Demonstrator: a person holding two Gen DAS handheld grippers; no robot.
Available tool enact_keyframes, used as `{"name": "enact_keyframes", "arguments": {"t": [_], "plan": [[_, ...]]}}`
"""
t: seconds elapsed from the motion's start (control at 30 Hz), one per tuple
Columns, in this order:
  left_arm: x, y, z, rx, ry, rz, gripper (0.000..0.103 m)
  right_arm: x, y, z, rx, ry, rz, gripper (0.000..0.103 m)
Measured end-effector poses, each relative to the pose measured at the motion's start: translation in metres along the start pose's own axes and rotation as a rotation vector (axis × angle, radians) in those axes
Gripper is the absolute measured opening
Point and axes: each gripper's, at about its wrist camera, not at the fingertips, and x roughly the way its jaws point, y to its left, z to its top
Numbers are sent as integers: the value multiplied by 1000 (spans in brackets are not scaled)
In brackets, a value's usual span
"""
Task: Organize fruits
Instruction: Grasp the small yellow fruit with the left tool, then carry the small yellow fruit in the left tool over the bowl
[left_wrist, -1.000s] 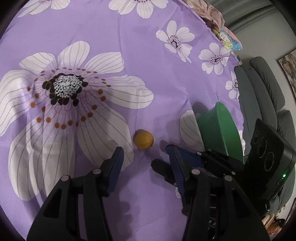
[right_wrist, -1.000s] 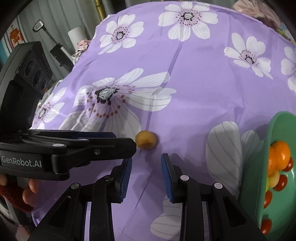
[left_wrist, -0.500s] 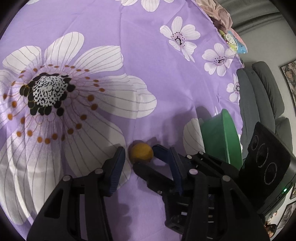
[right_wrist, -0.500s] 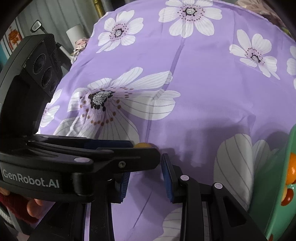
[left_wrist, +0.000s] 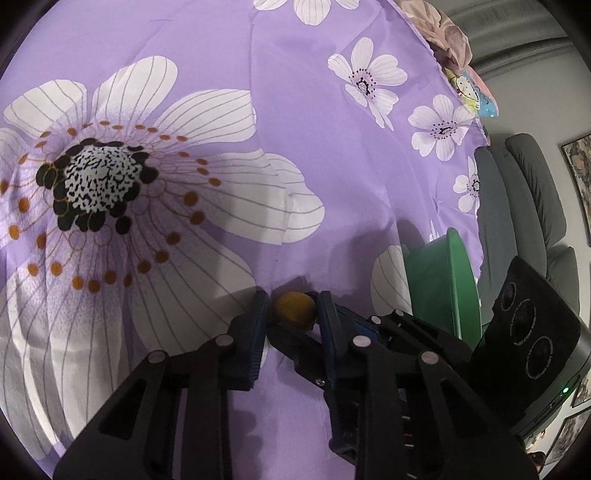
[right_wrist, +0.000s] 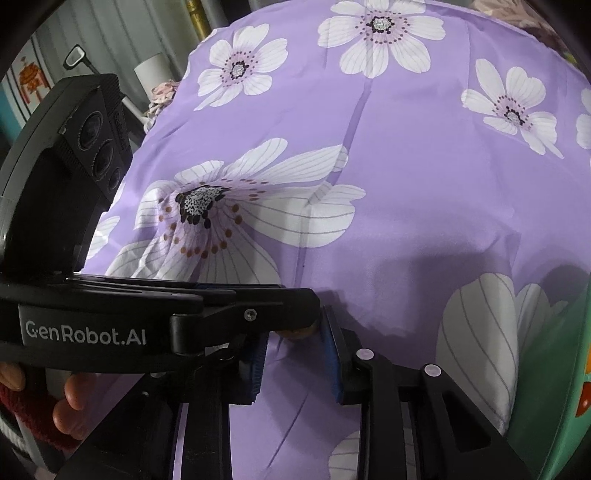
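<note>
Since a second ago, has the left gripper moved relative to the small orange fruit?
Yes. The left gripper advanced toward the green bowl, and its jaws have just been closing; they now pinch the small orange fruit.

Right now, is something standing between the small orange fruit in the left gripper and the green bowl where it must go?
Yes. The right gripper sits directly beside the orange fruit, on the side toward the green bowl. The left gripper is shut on the fruit, so lifting it over the right gripper looks necessary.
</note>
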Motion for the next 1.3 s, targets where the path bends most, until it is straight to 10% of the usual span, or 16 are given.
{"name": "enact_keyframes", "arguments": {"t": [1.3], "plan": [[-51,-128,-73,283,-120,-55,26,-141,15,-57,6,-270,-93,29]]}}
